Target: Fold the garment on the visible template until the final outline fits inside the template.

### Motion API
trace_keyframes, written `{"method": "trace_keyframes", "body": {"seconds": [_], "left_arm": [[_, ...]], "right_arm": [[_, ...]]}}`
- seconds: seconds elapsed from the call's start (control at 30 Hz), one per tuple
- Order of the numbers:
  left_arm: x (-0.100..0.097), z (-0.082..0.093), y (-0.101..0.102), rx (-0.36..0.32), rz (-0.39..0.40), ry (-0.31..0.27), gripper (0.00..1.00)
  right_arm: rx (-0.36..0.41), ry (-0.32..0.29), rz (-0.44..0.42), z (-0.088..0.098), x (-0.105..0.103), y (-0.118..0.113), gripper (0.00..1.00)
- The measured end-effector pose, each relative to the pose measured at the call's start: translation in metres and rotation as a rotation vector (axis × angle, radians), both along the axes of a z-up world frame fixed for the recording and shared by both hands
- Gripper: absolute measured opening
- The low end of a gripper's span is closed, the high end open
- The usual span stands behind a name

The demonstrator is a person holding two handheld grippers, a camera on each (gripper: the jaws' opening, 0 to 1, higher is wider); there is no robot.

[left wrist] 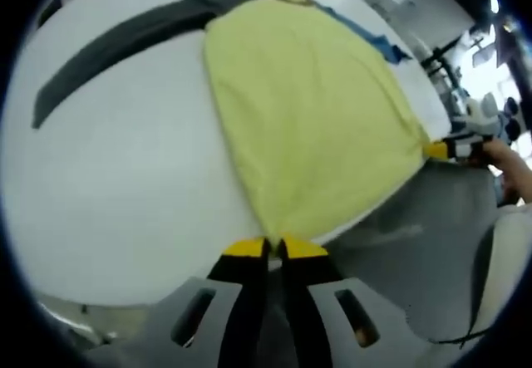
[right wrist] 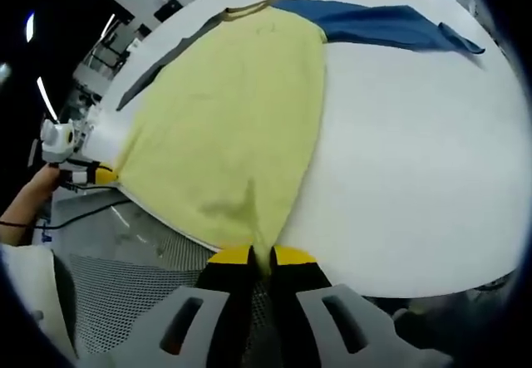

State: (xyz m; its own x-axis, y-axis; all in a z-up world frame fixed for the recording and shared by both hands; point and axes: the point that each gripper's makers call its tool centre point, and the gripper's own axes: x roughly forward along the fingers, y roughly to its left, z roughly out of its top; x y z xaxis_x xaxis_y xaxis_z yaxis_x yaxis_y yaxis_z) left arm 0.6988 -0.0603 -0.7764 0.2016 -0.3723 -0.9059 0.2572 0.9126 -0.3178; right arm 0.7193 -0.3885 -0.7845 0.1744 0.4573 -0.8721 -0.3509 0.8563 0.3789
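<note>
Yellow-tipped left claw (left wrist: 275, 247) is pinching one bottom corner of the pale yellow cloth garment (left wrist: 307, 110), and the right claw (right wrist: 263, 256) is closed on the other corner. Garment is lying spread on the white round counter (right wrist: 416, 177), partly over dark grey (left wrist: 125, 40) and blue (right wrist: 374, 23) template strips.

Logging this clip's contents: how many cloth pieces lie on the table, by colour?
Yellow garment: 1
Dark grey cloth: 1
Blue cloth: 1
Total: 3
</note>
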Motion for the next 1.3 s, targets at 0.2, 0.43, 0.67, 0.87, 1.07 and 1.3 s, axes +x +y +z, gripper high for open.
{"method": "trace_keyframes", "body": {"seconds": [0.2, 0.43, 0.67, 0.87, 1.07, 1.3], "left_arm": [[-0.003, 0.001, 0.001, -0.003, -0.008, 0.005, 0.12], [0.004, 0.009, -0.002, 0.035, -0.060, -0.065, 0.42], [0.017, 0.018, 0.001, 0.055, -0.061, -0.138, 0.63], [0.037, 0.035, 0.000, 0.048, -0.065, -0.289, 0.78], [0.063, 0.060, 0.003, 0.034, -0.007, -0.479, 0.99], [0.074, 0.078, 0.000, -0.027, 0.047, -0.546, 0.99]], "right_arm": [[0.005, 0.011, 0.012, 0.002, -0.008, 0.000, 0.11], [-0.017, -0.014, 0.070, 0.010, -0.012, 0.001, 0.26], [-0.055, -0.087, 0.116, 0.020, -0.006, -0.004, 0.46], [-0.056, -0.171, 0.120, 0.027, 0.006, -0.010, 0.57], [-0.040, -0.331, 0.099, 0.042, 0.028, -0.010, 0.69], [0.027, -0.608, 0.068, 0.084, 0.063, 0.001, 0.87]]}}
